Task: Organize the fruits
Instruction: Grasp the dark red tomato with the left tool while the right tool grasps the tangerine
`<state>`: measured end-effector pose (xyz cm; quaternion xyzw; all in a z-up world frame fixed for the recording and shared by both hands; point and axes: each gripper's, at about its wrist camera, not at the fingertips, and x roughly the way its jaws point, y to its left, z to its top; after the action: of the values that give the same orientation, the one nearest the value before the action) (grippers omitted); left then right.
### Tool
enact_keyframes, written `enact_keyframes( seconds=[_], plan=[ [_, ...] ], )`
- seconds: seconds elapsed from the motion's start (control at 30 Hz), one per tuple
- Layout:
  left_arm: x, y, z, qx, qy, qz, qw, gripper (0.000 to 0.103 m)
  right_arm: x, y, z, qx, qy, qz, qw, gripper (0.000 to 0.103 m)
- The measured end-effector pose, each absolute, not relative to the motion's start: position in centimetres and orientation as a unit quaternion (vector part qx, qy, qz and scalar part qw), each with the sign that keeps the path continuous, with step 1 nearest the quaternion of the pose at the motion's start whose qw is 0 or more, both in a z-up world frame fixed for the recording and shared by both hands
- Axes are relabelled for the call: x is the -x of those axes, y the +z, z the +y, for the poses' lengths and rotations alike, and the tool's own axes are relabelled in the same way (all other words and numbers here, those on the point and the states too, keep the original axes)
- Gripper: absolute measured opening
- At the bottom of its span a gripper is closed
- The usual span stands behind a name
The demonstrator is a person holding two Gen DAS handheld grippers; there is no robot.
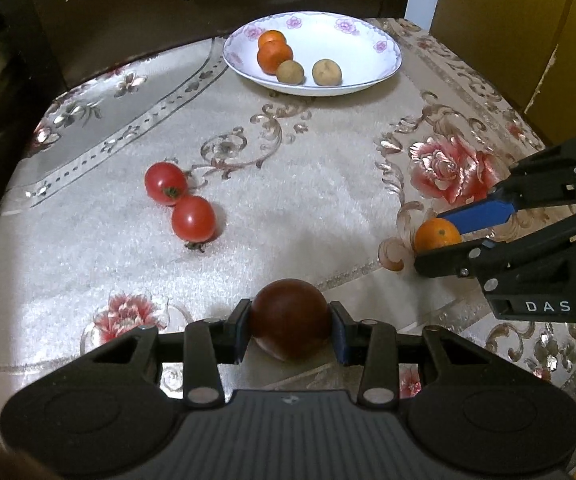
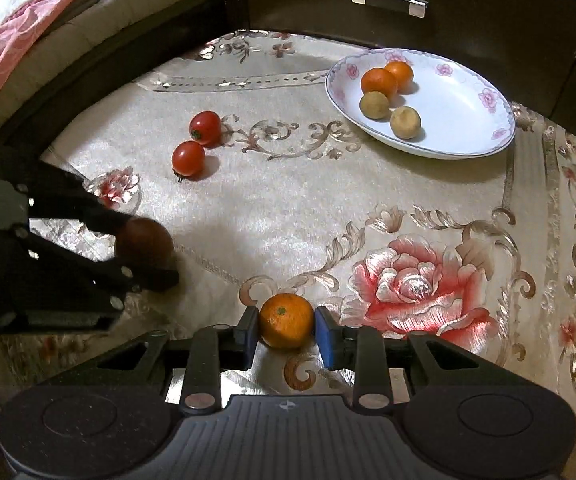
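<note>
Dark tomato (image 1: 290, 318), soft and easily bruised, sits clamped across its middle in the left gripper (image 1: 291, 330); right gripper (image 2: 285, 330) fingers pinch a firm orange (image 2: 286, 321) near the tabletop's (image 2: 288, 208) edge, plate (image 2: 464, 136) far.

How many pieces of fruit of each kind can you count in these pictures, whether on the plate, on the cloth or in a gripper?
Oranges: 3, two on the plate at and, one in the right gripper
Brown round fruits: 2
Red tomatoes: 2
Dark red fruit: 1, in the left gripper
Total: 8
</note>
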<state>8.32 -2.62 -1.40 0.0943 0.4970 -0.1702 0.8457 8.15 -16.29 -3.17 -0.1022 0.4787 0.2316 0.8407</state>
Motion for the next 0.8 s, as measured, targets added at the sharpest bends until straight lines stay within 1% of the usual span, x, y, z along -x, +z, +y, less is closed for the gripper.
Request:
enact_keyframes(
  seconds=[0.3,0.43,0.8],
  plan=[
    [-8.53,-1.52,-2.57,-0.095,-0.173,0.496,0.845,0.050,-8.11,-3.29,-16.32,0.101,0.238,0.475,0.841,0.025],
    [-8.56,-1.56,-2.63,-0.095,-0.172,0.496,0.846,0.054,-8.15,-3.23,-16.31,0.101,0.242,0.478,0.838,0.027],
    [-8.38,-1.54,-2.56,-0.093,-0.172,0.499,0.844,0.053,-8.00,-3.21,-16.26,0.109,0.238,0.478,0.838,0.027]
  ],
)
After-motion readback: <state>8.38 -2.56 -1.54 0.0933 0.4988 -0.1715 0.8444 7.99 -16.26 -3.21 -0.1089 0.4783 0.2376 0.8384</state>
